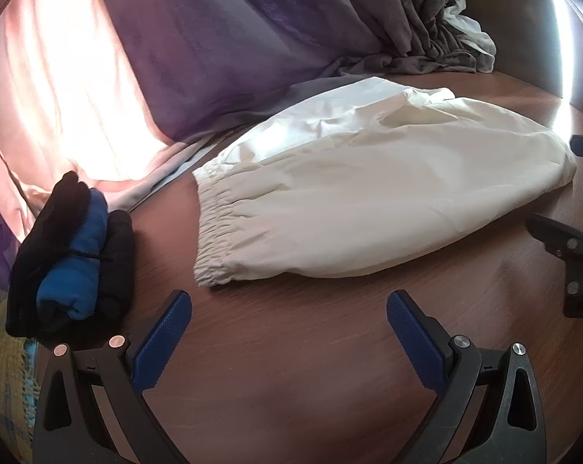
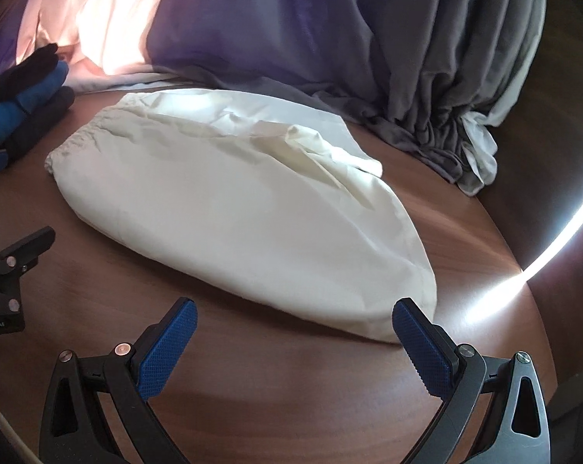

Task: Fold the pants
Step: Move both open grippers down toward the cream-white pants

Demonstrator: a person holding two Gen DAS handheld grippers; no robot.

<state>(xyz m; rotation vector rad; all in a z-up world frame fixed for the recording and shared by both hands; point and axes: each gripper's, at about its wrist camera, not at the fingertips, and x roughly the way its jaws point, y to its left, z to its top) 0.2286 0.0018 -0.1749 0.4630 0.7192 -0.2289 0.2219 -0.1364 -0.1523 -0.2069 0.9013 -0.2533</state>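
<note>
Pants (image 1: 353,193) (cream, folded over) lie flat mid-table (image 1: 291,386), at 12 o'clock from both the left gripper (image 1: 289,332) and right gripper (image 2: 293,342), whose fingers are spread wide, empty.

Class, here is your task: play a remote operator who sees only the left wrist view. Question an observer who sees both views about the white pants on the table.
Operator: I see the elastic waistband clearly. What lies past the right end of the pants?
Observer: In the right wrist view, bare wooden table and a bright streak of light across it.
Operator: Is the right hand-held gripper holding the cloth?
Observer: No. It is open and empty, with its right finger close to the near edge of the pants.
Operator: Where does the grey curtain end?
Observer: It bunches on the table behind the pants, with a bit of white fabric beside it.
</note>
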